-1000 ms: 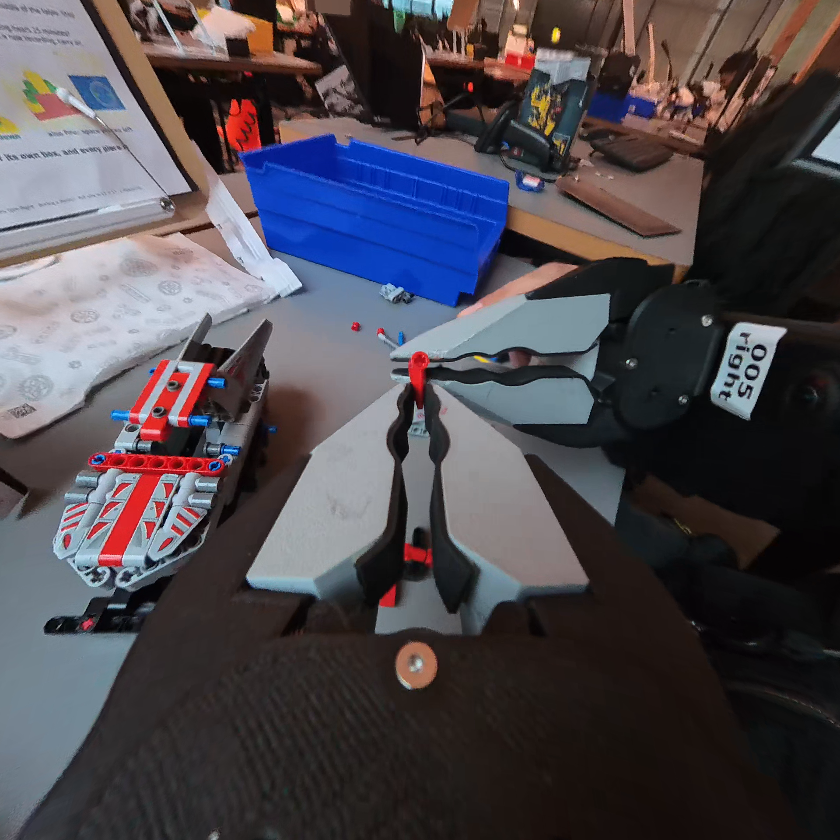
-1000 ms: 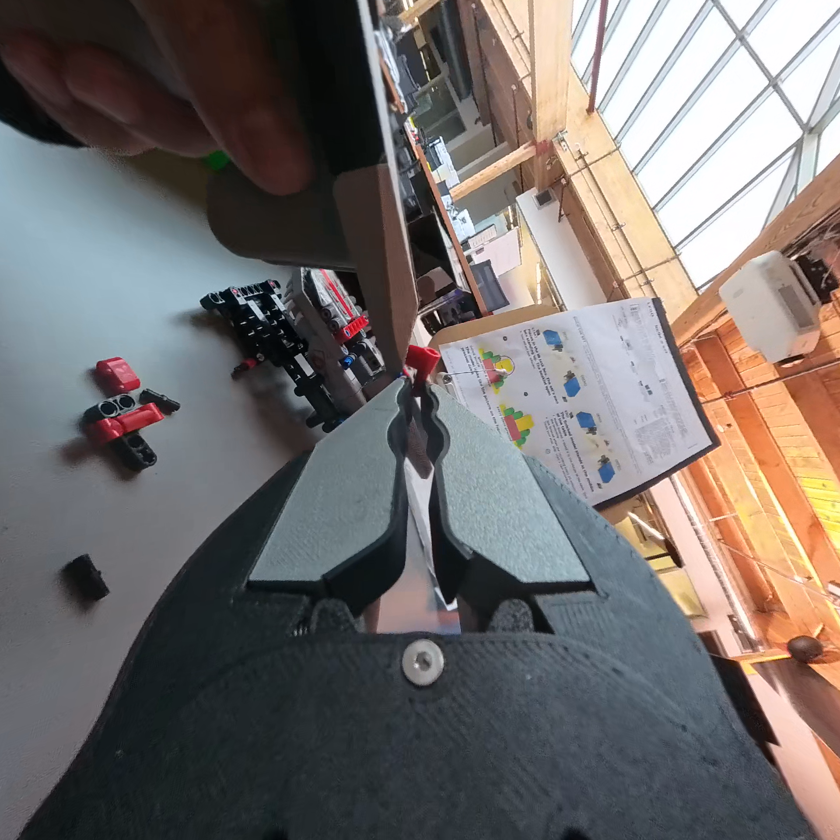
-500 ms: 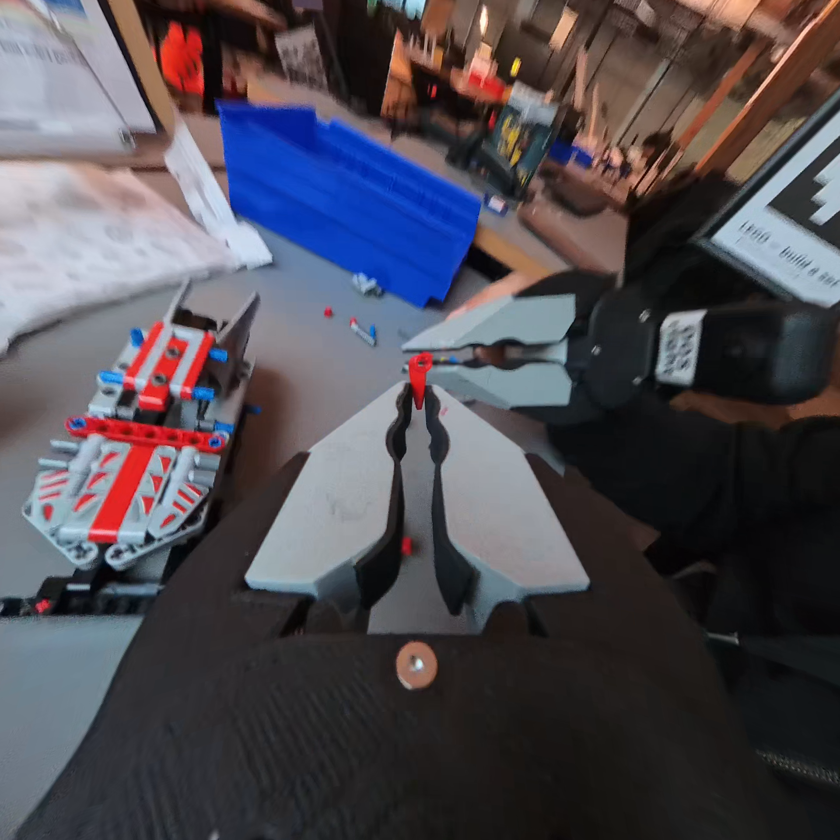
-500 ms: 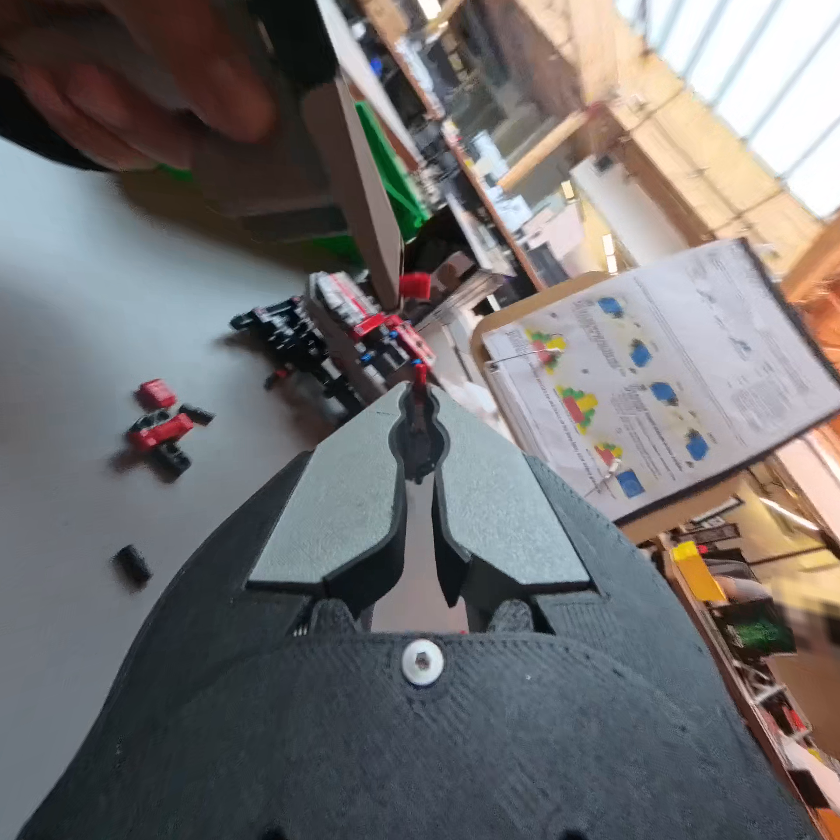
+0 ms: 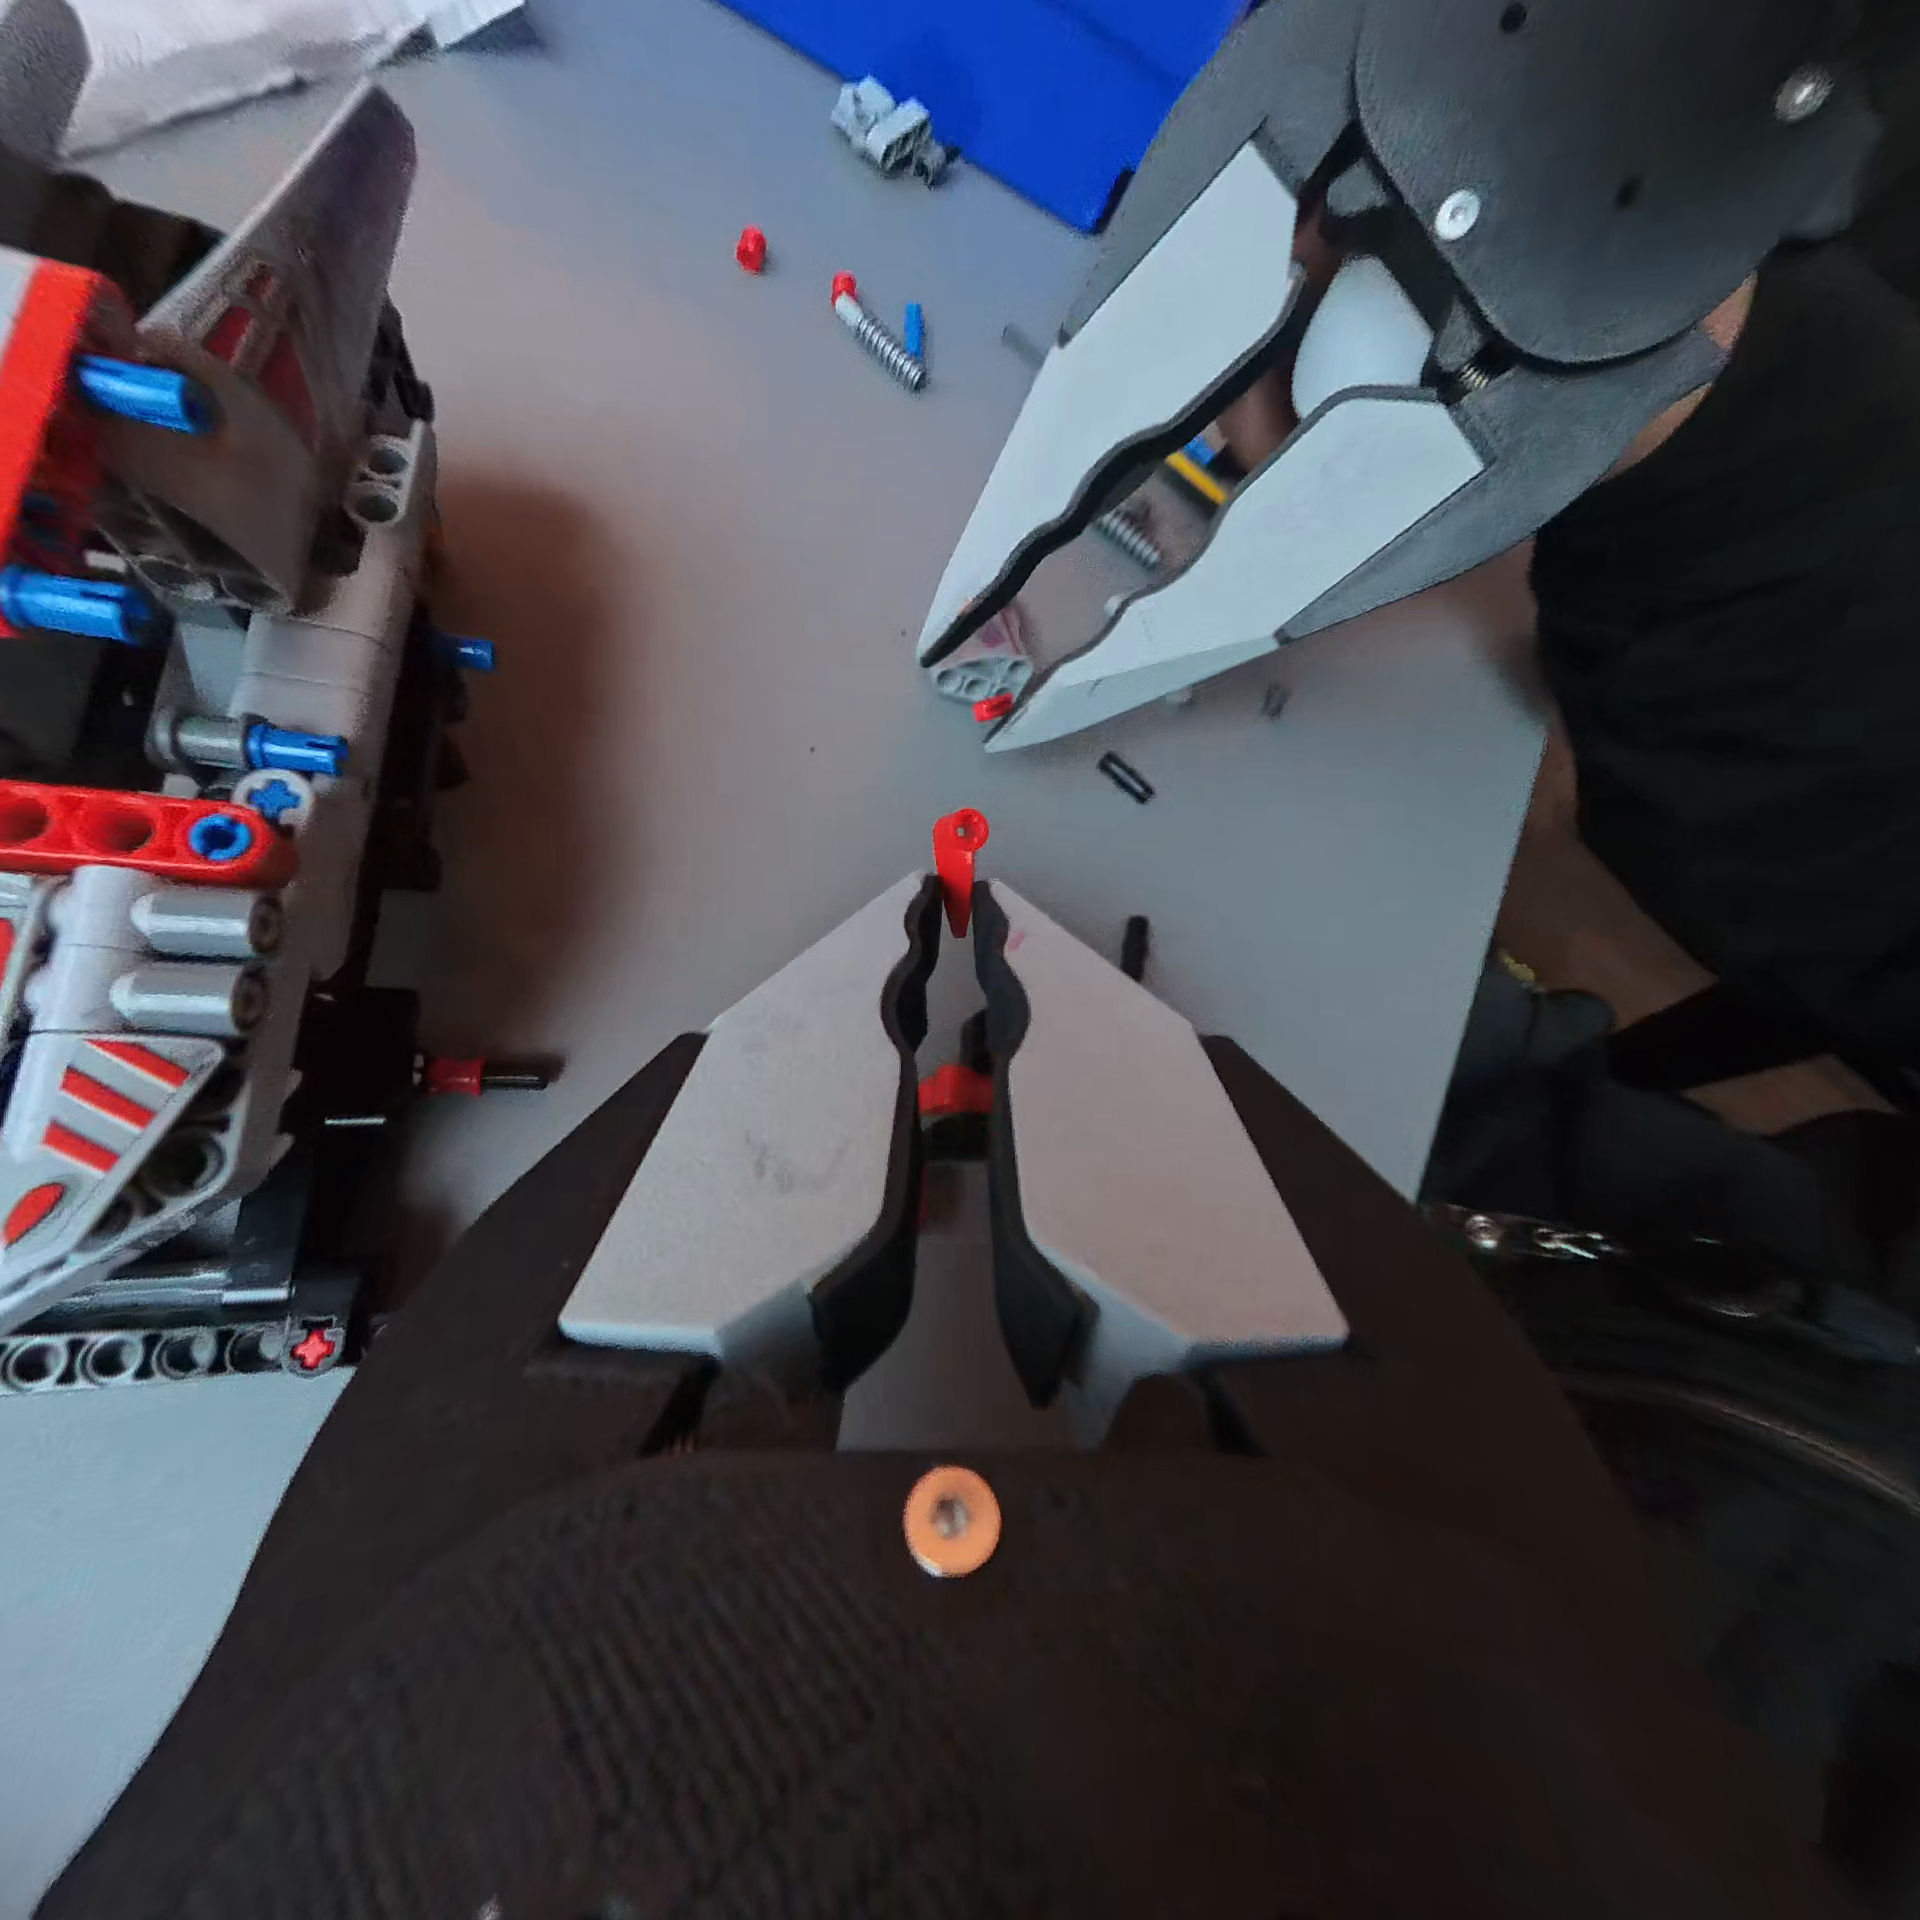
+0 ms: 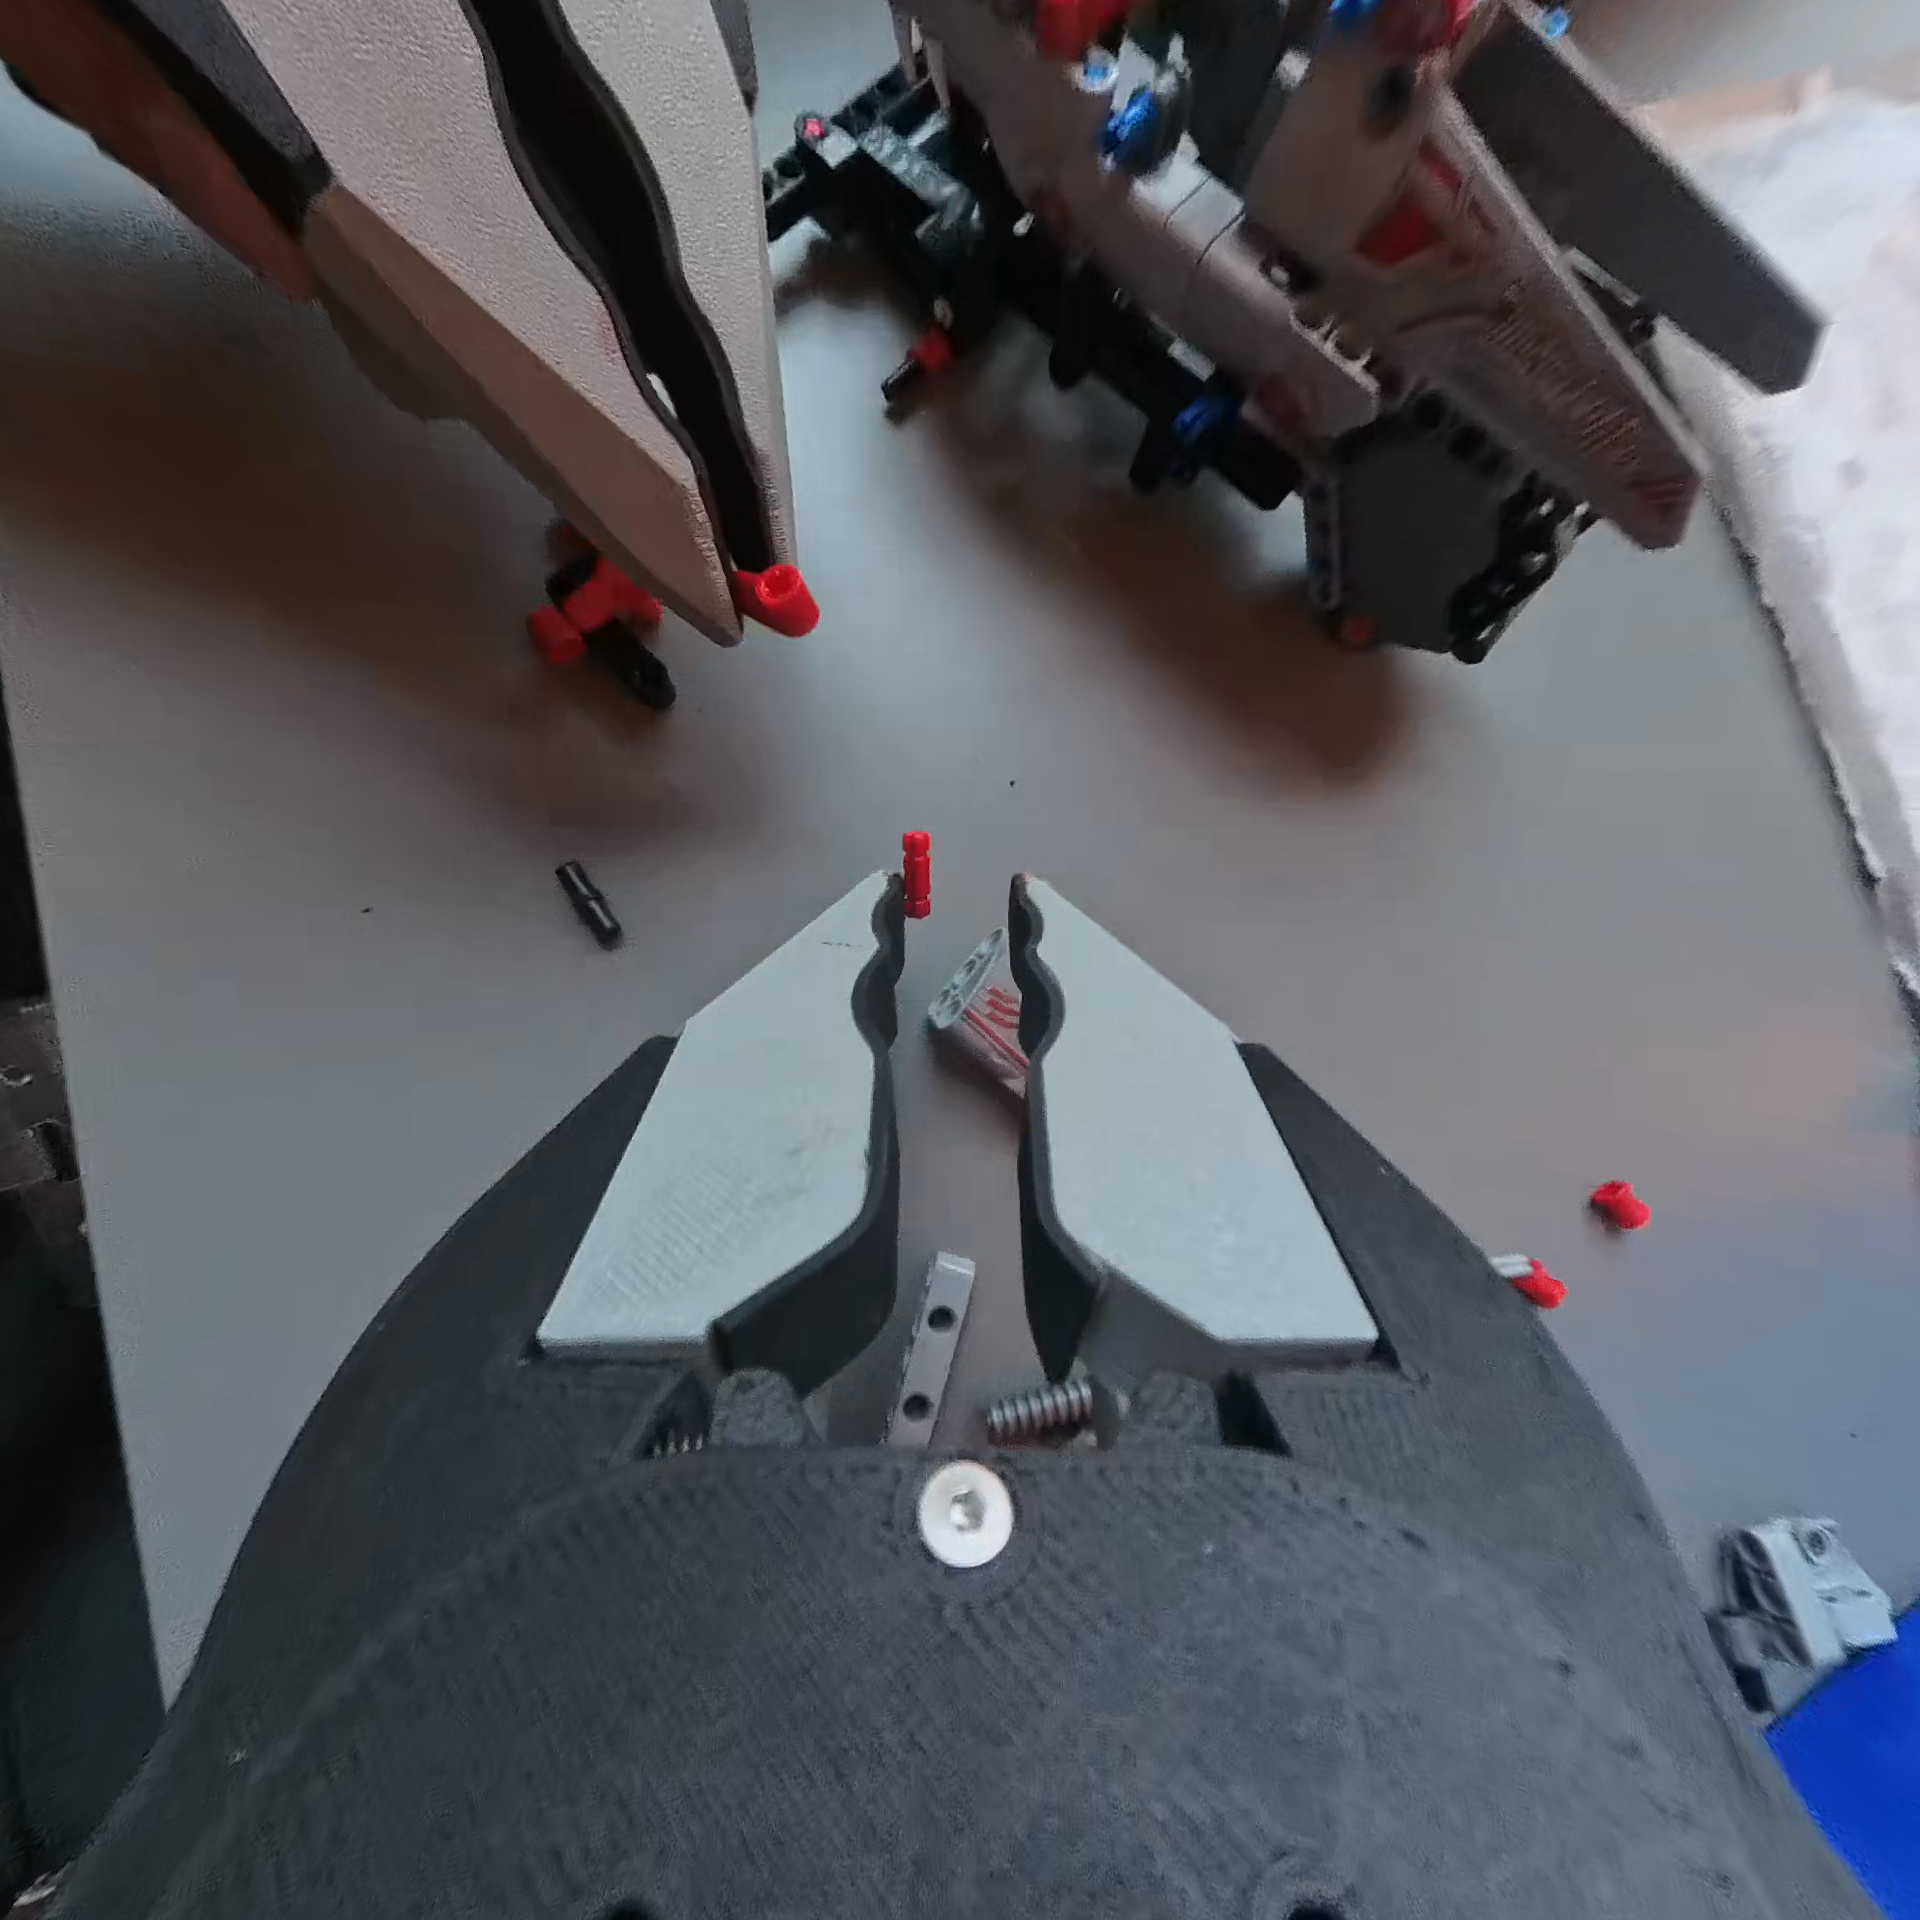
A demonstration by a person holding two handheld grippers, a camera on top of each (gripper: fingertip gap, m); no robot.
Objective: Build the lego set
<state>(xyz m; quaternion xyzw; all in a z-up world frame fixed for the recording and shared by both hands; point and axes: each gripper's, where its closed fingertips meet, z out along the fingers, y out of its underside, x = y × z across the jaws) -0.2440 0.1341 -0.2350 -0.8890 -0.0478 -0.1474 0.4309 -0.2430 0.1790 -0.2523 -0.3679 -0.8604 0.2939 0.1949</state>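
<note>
Pinching a small red connector (image 5: 958,868), the left hand-held gripper (image 5: 954,902); right hand-held gripper (image 6: 956,896) spread; no legible writing.

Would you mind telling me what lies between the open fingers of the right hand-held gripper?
A grey striped lego piece lies on the table between the right hand-held gripper fingers, a small red pin by the left tip. Its lower end is hidden.

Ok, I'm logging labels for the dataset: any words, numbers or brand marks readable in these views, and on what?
None readable.
Model: red stripes only, no letters.
Left claw: faint scuffs on one finger, not writing.
Grey beam: red stripes only.
</note>
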